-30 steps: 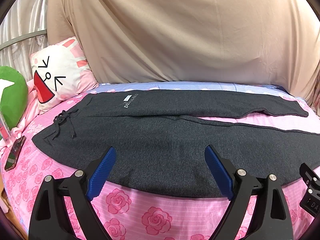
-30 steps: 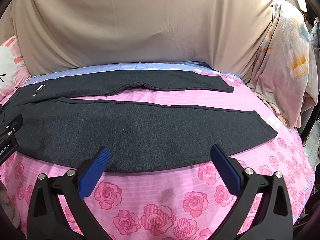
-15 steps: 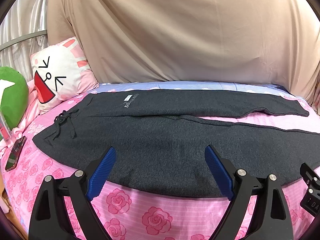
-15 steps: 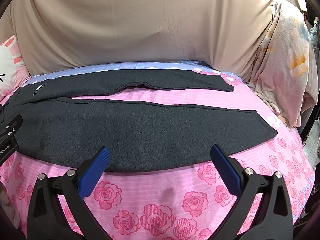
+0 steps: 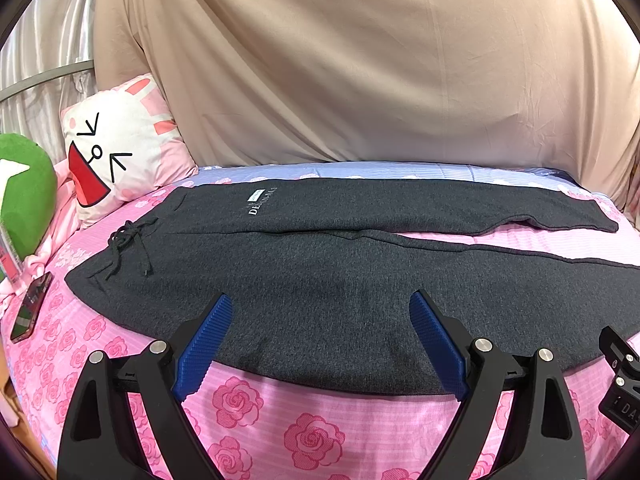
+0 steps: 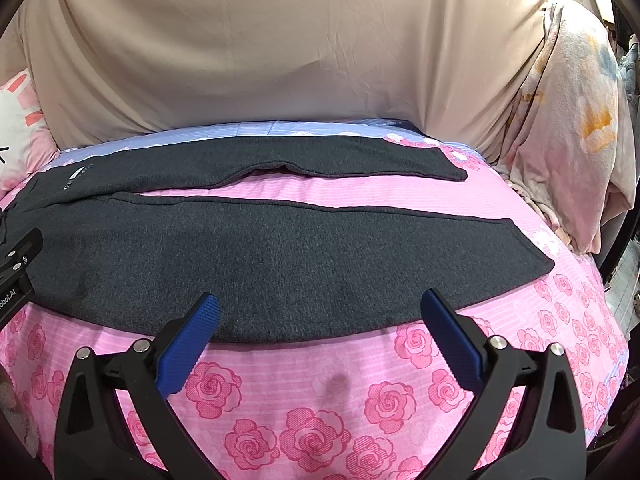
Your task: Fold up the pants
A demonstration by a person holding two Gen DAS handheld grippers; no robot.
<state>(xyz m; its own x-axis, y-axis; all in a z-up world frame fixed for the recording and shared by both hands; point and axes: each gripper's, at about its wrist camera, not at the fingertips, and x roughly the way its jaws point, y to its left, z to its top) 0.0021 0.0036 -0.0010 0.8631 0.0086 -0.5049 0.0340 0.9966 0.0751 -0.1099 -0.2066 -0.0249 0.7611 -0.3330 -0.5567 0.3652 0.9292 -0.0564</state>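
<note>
Likely a home bedroom: a rose-print bedsheet (image 5: 312, 436), cartoon pillow (image 5: 120, 156) and draped fabric (image 5: 340, 60).

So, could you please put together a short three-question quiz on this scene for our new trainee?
1. True or false: the pants are already folded in half.
2. How do the jaws of the left gripper and the right gripper stand? A) both open, holding nothing B) both shut on fabric C) one open, one shut
3. Fill in: the waistband drawstring lies nearest the ___ pillow.

Key: 1 false, they lie flat on the bedsheet with legs apart; 2 A; 3 rabbit-face.
</note>
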